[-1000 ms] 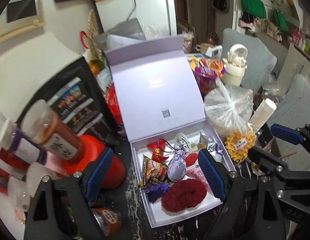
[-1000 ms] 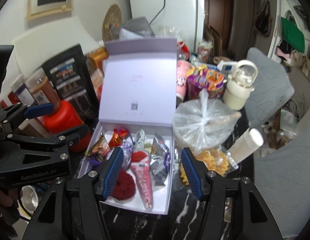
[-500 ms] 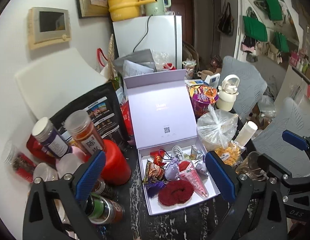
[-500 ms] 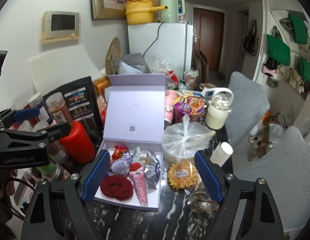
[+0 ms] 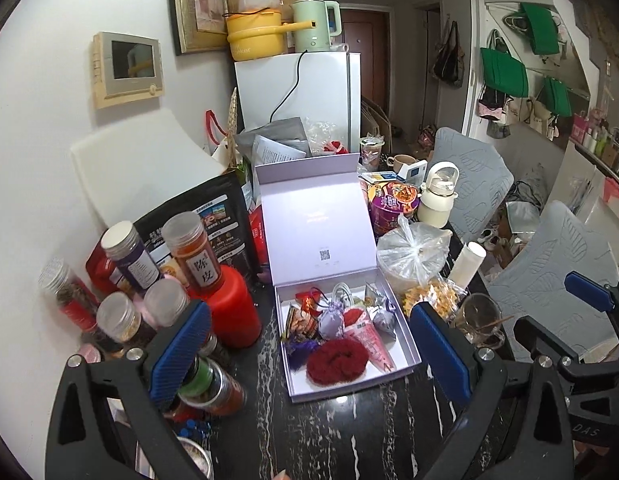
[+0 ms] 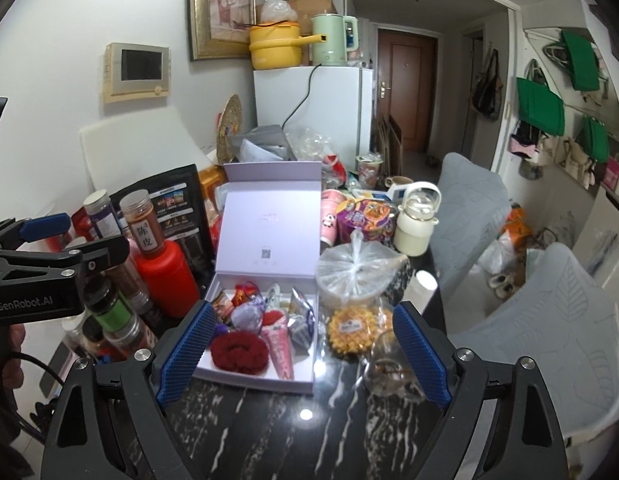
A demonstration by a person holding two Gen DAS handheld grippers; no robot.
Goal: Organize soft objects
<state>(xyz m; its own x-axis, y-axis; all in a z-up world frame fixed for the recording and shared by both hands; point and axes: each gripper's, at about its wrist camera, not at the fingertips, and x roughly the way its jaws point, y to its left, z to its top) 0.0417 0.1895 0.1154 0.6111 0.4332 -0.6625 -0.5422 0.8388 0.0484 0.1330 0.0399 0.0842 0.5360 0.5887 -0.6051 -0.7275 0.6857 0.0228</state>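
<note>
The left tongs [image 5: 309, 356] are spread wide and hold nothing, the right tongs [image 6: 301, 356] are opening and empty too, and the fuzzy red scrunchie [image 5: 336, 360] lies at six o'clock inside the open box [image 5: 405, 344] on the dark surface [image 5: 349, 432].

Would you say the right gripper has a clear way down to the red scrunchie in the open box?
Probably yes: the right gripper is empty, its jaws opening, and the scrunchie lies uncovered at the near end of the box, lid up.
</note>
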